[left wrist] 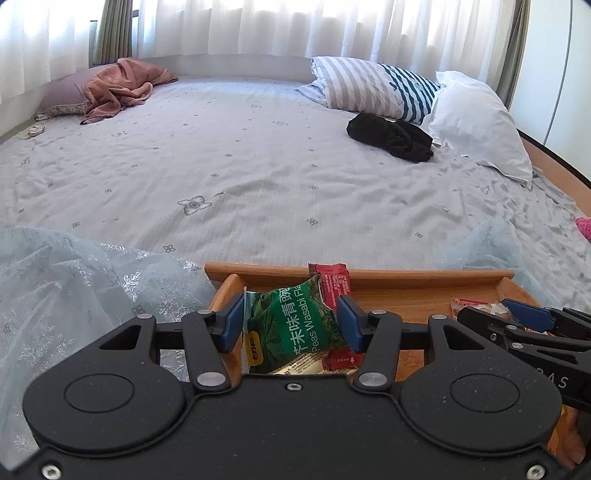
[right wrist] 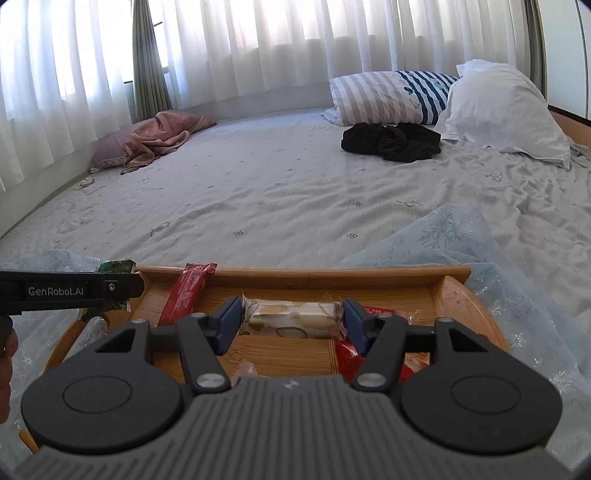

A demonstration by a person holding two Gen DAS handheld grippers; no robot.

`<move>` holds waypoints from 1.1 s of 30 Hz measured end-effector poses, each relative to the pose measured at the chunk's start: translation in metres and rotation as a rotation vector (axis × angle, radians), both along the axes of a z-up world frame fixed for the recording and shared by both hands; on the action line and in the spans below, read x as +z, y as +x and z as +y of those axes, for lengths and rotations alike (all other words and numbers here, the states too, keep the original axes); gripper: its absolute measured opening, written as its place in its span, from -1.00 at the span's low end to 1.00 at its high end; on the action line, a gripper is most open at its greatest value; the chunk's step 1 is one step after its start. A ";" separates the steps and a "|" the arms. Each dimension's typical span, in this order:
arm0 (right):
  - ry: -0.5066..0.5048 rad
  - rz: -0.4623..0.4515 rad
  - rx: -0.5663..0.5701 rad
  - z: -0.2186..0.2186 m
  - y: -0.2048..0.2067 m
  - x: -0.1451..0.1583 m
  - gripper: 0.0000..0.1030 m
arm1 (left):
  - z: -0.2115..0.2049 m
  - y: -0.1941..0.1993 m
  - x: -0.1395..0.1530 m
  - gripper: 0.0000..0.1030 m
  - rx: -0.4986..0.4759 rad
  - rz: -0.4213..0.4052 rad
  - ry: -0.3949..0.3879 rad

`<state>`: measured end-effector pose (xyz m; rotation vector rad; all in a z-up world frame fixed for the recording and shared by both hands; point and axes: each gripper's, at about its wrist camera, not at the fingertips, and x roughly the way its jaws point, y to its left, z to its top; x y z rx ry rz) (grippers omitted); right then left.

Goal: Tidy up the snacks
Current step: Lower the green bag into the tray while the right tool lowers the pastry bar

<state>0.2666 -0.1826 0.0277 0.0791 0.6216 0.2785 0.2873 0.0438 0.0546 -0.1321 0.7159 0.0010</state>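
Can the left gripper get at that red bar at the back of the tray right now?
Probably not yet. The left gripper is shut on the green pea packet, which fills its jaws and lies in front of the red bar. It would have to drop the packet first.

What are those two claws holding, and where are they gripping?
Left gripper: green pea packet, by its sides. Right gripper: pale biscuit packet, by its ends.

A bedroom in a home. A wide bed [left wrist: 258, 166] with a pale grey patterned sheet fills the view, with a striped pillow [left wrist: 373, 88], a white pillow [left wrist: 476, 122] and crumpled black clothing [left wrist: 391, 136] near its head. Sheer white curtains [left wrist: 258, 26] cover the sunlit window behind it.
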 end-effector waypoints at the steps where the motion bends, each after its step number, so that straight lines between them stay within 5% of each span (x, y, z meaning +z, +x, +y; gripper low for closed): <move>1: 0.005 0.009 0.004 0.001 0.002 -0.001 0.22 | 0.002 0.002 -0.001 -0.01 0.002 0.005 -0.005; 33: -0.083 0.092 0.023 0.024 0.026 -0.025 0.30 | -0.017 0.027 -0.032 0.04 0.000 0.069 0.025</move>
